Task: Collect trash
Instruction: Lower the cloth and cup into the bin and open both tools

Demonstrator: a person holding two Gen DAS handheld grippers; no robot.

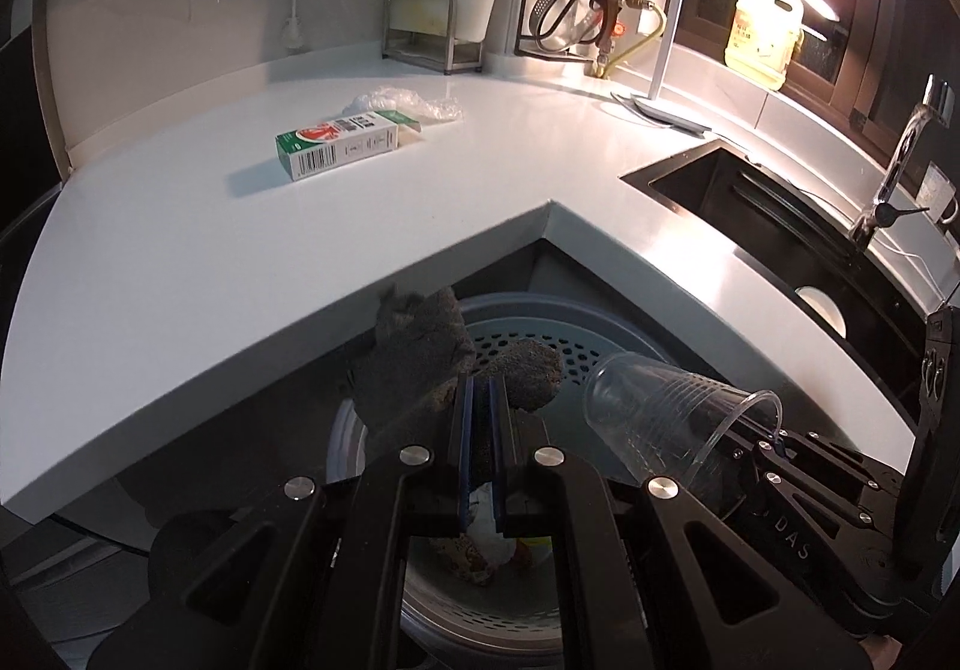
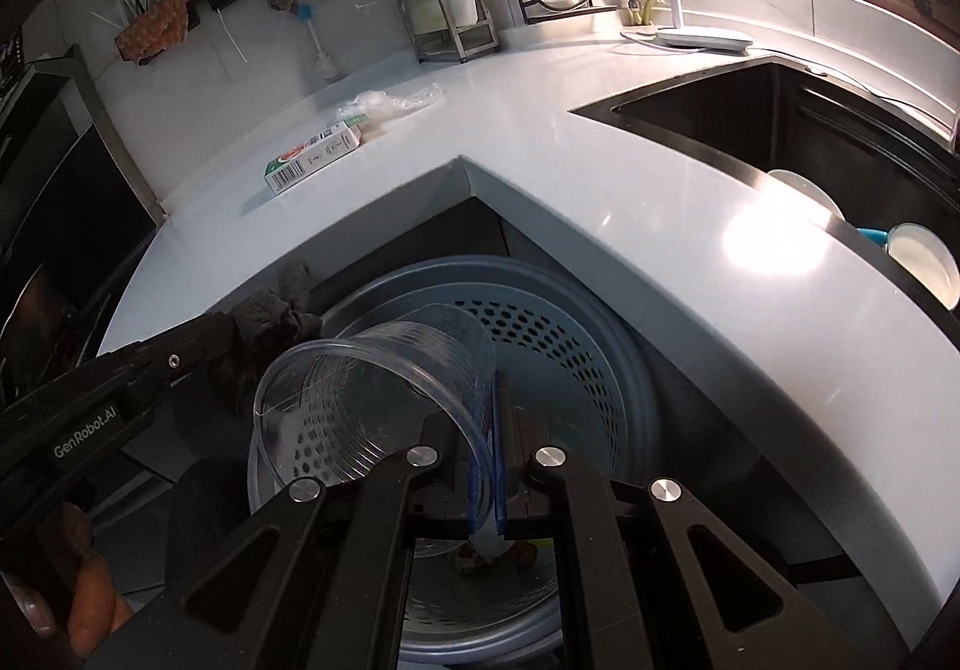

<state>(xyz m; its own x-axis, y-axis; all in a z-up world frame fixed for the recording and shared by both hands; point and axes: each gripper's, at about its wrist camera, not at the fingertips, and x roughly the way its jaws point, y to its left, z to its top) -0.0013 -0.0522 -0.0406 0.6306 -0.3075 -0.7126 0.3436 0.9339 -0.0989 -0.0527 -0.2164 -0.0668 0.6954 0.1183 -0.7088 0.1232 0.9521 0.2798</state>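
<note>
left tool (image 1: 478,388): clamped on dark grey rag (image 1: 420,364), over bin (image 1: 540,316)
right tool (image 2: 497,388): clamped on clear cup (image 2: 366,394) rim, over bin
surface (image 1: 180,250): green carton (image 1: 339,144), crumpled plastic wrap (image 1: 408,102)

— What do we see holding everything up?

— We see a big, smooth white kitchen counter (image 1: 180,250) that bends around a corner.

— And what lies on it?

— We see a long green and white cardboard box (image 1: 342,143) lying flat on its side. Just behind it sits a crumpled bit of clear plastic wrap (image 1: 408,102), touching the box's far end.

— Anything else?

— Far back by the wall stands a small shiny metal rack (image 1: 429,30). The flat white foot of a desk lamp (image 1: 660,108) rests near the black sink (image 1: 708,184) that is set into the counter.
</note>
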